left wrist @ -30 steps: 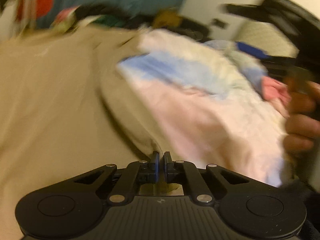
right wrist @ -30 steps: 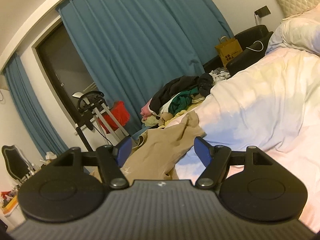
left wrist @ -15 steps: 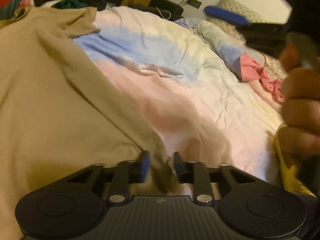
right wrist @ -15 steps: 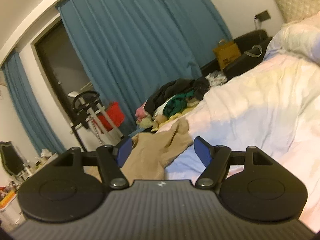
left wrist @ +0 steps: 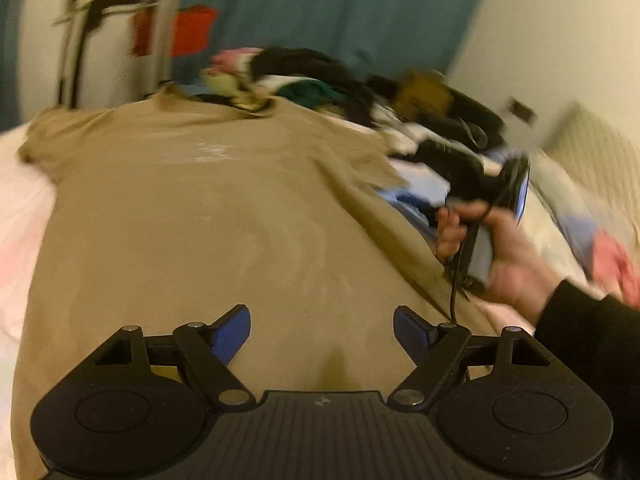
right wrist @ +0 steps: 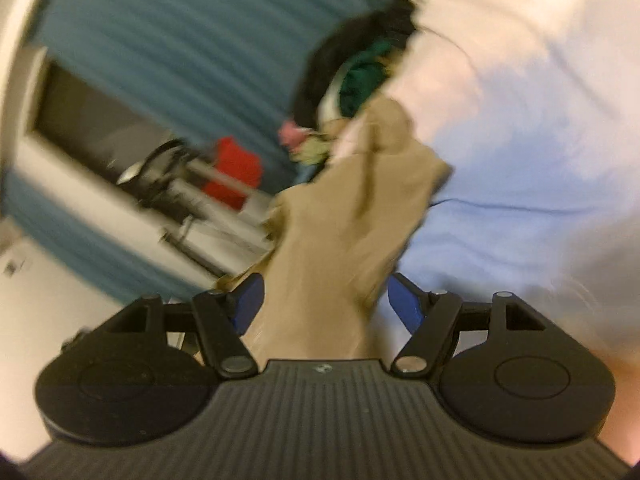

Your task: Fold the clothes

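left tongs (left wrist: 322, 330): jaws spread wide, blue pads (left wrist: 232, 332) well apart, nothing between them, seen from behind and pointing forward. right tongs (right wrist: 326, 306): jaws likewise spread wide, blue pads (right wrist: 404, 304) well apart; view tilted and blurred. in the left wrist view the right hand (left wrist: 500, 256) appears at the right, fingers curled round the handle of its tongs, a dark sleeve (left wrist: 592, 344) covering the wrist; that device is held well ahead of and to the right of the left tongs, its tip blurred.
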A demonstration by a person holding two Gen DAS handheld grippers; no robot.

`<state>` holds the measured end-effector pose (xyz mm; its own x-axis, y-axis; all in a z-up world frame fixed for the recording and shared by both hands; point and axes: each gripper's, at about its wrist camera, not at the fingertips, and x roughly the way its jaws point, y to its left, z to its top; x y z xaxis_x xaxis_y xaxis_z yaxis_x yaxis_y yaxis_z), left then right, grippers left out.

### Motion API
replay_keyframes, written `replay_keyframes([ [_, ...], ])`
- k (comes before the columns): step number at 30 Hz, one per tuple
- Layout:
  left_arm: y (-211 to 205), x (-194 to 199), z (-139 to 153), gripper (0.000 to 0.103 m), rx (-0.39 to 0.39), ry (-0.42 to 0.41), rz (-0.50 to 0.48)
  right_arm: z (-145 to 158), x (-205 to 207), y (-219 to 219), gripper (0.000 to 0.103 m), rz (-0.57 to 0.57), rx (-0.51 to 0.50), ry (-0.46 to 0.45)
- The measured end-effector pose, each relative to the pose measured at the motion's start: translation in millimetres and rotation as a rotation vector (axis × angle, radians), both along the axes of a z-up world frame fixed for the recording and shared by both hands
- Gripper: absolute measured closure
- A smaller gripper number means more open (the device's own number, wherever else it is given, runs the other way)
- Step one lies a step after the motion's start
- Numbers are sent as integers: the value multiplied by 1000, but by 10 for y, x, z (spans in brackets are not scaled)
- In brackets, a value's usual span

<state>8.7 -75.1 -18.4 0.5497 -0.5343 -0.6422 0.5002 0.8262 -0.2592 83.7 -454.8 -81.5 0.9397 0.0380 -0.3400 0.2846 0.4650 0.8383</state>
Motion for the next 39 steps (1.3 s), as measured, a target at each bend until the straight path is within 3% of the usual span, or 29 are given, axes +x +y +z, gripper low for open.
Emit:
replay_keyframes([
  [2,39,161,-58,23,-31,15,14,-224,307,-103,33,-31,29,35],
  [4,55,331,-144,23,-86,-9,11,-335,524,-147,34,-39,-7,49],
  [6,23,498,-230,23,-126,-33,22,-352,674,-163,32,-27,-67,-12],
  [9,-78,759,-356,23,-182,-7,30,-347,864,-198,32,-21,-95,-114],
  [13,-148,1024,-498,23,-227,12,30,-292,1157,-285,33,-55,-143,-152],
  [15,-150,1092,-544,23,-209,13,45,-260,1288,-341,50,-92,-160,-121],
  [16,-139,1126,-567,23,-198,14,54,-248,1337,-366,79,-114,-166,-88],
  [17,-130,1166,-583,23,-189,21,68,-227,1377,-378,92,-136,-172,-45],
  [19,6,1159,-577,23,-188,37,105,-150,1385,-375,92,-160,-206,-3],
  [23,172,1229,-443,23,-181,42,177,255,1315,-297,95,-179,-382,73],
  [26,309,1252,-350,22,-165,68,166,707,1344,-107,95,-152,-557,85],
  [31,655,1226,-183,22,-169,67,234,1301,1629,680,95,-94,-901,150],
  [35,992,1166,-19,20,-200,10,288,1399,1853,1545,95,-46,-1122,170],
  [39,1241,1191,-25,20,-199,-15,329,1035,2156,2392,95,86,-1302,195],
])
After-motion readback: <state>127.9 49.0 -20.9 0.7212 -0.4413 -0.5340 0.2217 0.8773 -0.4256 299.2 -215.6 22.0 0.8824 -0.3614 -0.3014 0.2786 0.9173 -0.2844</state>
